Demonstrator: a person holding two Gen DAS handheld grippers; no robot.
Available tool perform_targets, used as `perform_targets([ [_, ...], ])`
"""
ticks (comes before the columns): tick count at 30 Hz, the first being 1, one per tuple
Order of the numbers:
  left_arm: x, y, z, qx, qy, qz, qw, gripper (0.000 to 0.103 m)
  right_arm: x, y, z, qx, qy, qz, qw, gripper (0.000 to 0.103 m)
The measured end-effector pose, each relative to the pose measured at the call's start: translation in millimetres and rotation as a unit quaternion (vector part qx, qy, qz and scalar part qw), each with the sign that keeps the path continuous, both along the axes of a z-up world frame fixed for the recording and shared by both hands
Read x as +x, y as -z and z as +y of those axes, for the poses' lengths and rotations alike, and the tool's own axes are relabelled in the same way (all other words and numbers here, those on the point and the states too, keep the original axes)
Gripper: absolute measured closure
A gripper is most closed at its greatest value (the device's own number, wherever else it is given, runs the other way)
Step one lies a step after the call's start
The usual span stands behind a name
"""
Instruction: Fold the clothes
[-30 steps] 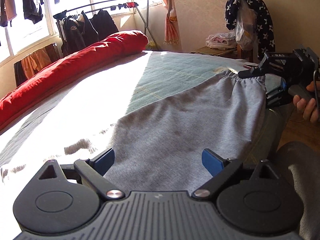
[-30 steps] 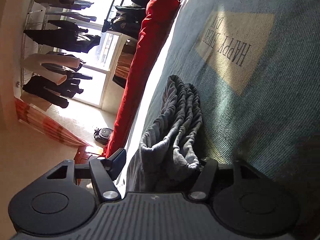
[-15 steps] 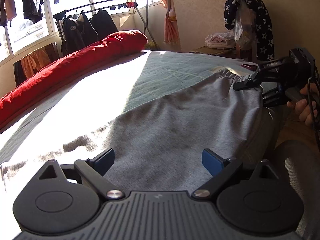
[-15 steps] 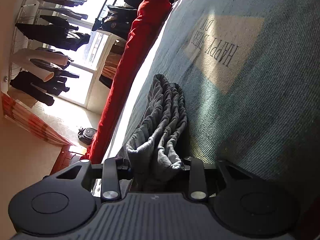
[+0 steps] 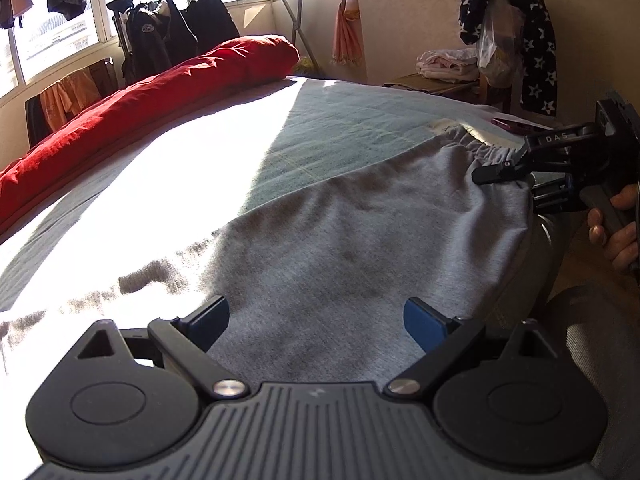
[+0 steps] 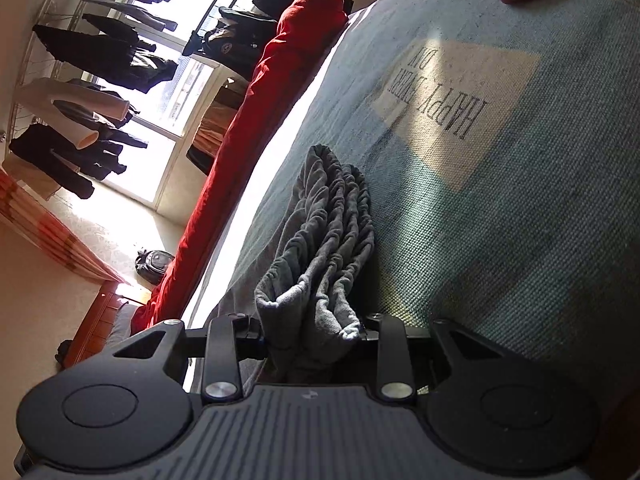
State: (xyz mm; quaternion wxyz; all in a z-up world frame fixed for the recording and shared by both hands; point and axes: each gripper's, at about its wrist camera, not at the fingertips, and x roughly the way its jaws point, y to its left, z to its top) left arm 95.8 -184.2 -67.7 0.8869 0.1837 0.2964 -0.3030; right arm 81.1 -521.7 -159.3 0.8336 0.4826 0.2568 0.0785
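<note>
Grey sweatpants lie flat on the bed, soft, limp, light. My right gripper is closing, fingers pinching the bunched elastic waistband. Left gripper hovers spread over the fabric; I'd grab the hem.

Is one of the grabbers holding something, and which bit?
The right gripper is closing on the grey fabric pants at the gathered elastic waistband. The left gripper holds nothing.

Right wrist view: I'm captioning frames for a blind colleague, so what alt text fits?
The right hand-held gripper is closing on the bunched elastic waistband of grey sweatpants lying on a blue-green bedspread. A long red bolster runs along the bed's far edge beside sunlit windows.
</note>
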Motion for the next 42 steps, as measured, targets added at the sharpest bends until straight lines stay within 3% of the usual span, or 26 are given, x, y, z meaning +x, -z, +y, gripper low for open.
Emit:
perform_targets([
  [19, -7.4, -12.1, 7.8, -0.029, -0.01, -0.015, 0.9994, 0.009, 6.1, -4.5, 2.4, -0.029, 0.013, 0.018, 0.999, 0.075],
  [23, -4.0, -7.5, 8.5, -0.025, -0.01, -0.007, 0.9996, 0.009, 3.8, -2.4, 1.8, -0.014, 0.018, 0.012, 1.0, 0.071],
  [28, -2.7, -7.2, 3.3, -0.02, -0.013, -0.005, 0.9997, 0.009, 2.9, -1.2, -0.2, 0.01, 0.016, -0.012, 1.0, 0.05],
  [33, -6.5, -9.3, -4.3, -0.012, -0.01, -0.007, 0.9998, 0.009, 6.6, -7.3, 7.7, -0.02, 0.011, -0.014, 1.0, 0.043],
  [36, -10.2, -11.7, -6.5, -0.009, -0.006, -0.011, 0.9999, 0.009, 5.2, -6.2, 7.8, -0.023, 0.015, -0.015, 1.0, 0.046],
  [38, -11.7, -13.9, -6.3, -0.008, -0.005, -0.014, 0.9999, 0.009, 5.6, -5.3, 7.1, -0.034, 0.017, -0.004, 0.999, 0.059],
  [39, -12.0, -15.1, -5.8, -0.008, -0.006, -0.015, 0.9998, 0.009, 5.9, -3.4, 5.8, -0.04, 0.019, 0.003, 0.999, 0.073],
  [42, -12.0, -16.3, -2.6, -0.01, -0.008, -0.016, 0.9998, 0.009, 4.8, 1.3, 2.3, -0.036, 0.018, 0.003, 0.999, 0.077],
])
